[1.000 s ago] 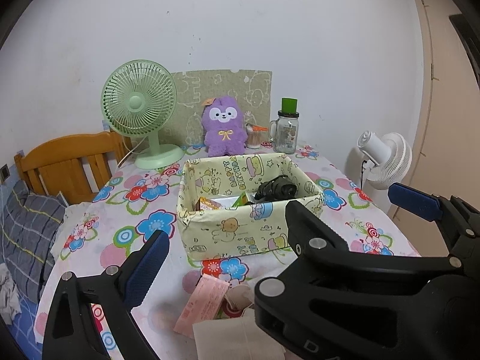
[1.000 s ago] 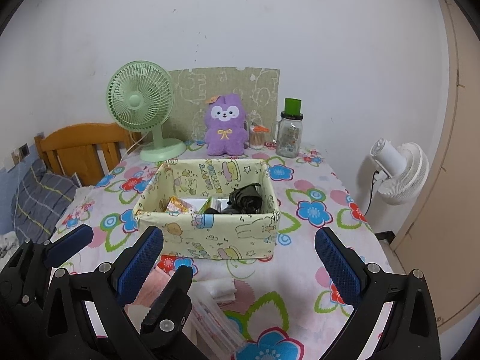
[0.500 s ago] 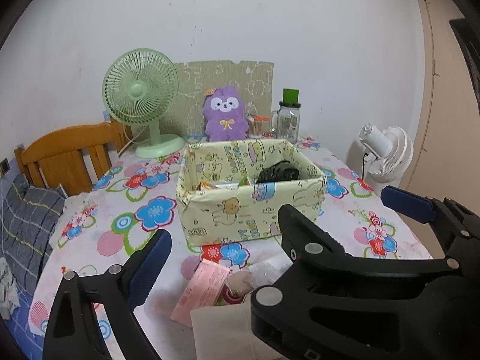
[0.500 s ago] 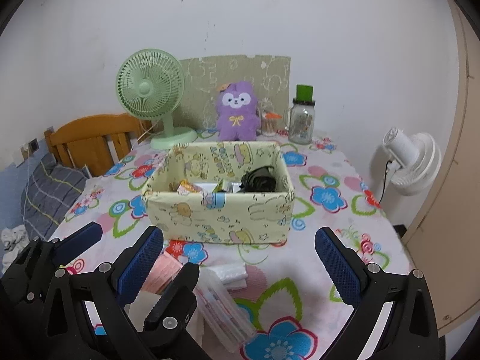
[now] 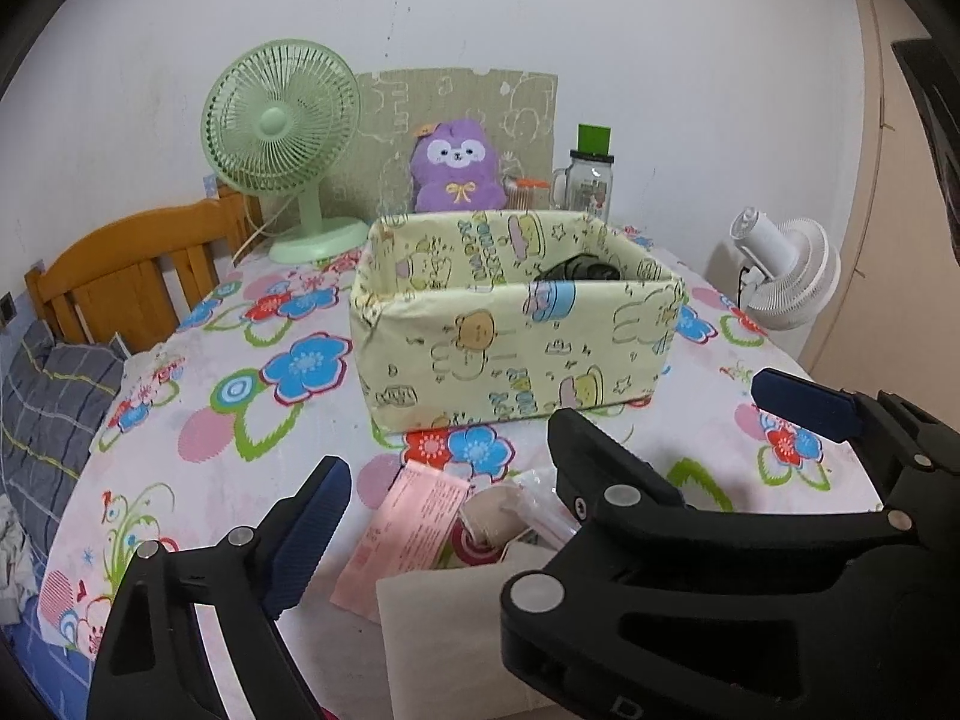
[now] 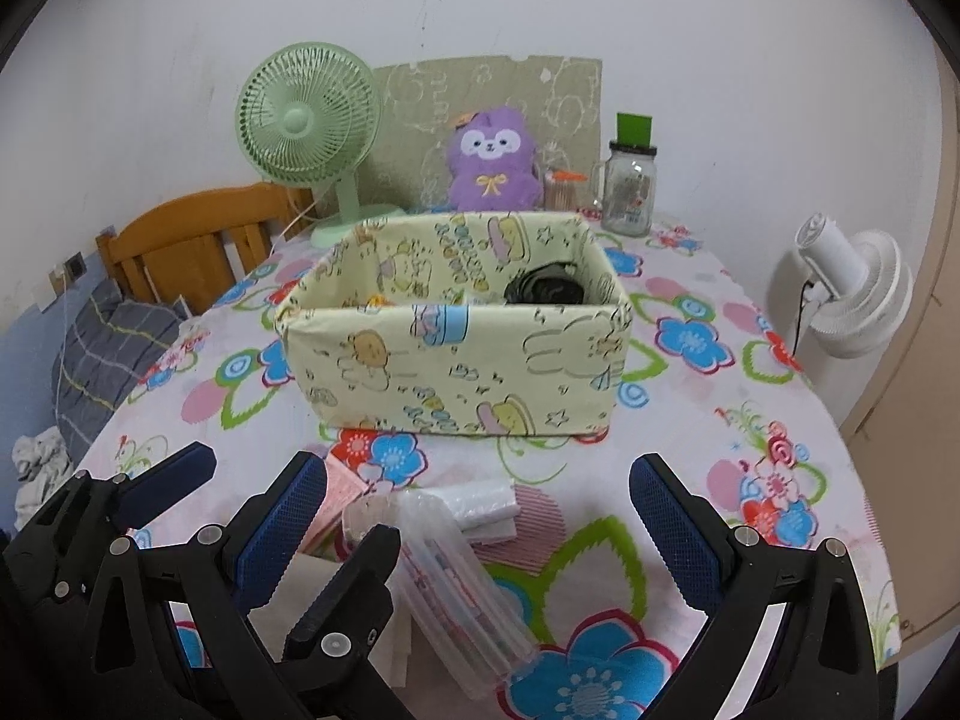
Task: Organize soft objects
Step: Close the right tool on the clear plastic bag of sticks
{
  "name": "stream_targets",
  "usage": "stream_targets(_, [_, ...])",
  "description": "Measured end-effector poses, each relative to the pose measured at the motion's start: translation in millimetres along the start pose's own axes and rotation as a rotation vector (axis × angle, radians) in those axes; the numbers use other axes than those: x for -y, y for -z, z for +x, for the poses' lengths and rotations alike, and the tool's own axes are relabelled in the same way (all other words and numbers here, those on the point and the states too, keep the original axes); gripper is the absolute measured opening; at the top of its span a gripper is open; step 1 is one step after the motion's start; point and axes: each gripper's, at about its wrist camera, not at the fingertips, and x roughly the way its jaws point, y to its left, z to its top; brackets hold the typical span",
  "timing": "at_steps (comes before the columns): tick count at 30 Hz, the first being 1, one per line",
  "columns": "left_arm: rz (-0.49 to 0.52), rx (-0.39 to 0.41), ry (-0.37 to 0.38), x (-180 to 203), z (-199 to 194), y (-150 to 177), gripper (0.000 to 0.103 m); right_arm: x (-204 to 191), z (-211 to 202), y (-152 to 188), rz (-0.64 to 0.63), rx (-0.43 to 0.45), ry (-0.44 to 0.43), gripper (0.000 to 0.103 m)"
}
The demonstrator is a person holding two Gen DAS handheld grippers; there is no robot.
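With a few things already in the fabric box (image 6: 456,354), both grippers' jaws gape empty over packets (image 6: 462,594) left on the table (image 6: 690,456).

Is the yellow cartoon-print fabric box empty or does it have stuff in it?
Not empty. The yellow cartoon-print fabric box is open-topped, and a black bundle shows above its front wall at the right; what lies lower inside is hidden.
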Motion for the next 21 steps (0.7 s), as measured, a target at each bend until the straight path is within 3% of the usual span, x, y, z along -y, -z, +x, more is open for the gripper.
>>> stream_targets(12, [-0.022, -0.050, 0.022, -2, 13, 22, 0.091, 2, 20, 22, 0.014, -0.082, -0.003, 0.097])
stream_targets(21, [-0.026, -0.089, 0.019, -2, 21, 34, 0.088, 0, 31, 33, 0.006, -0.139, -0.026, 0.084])
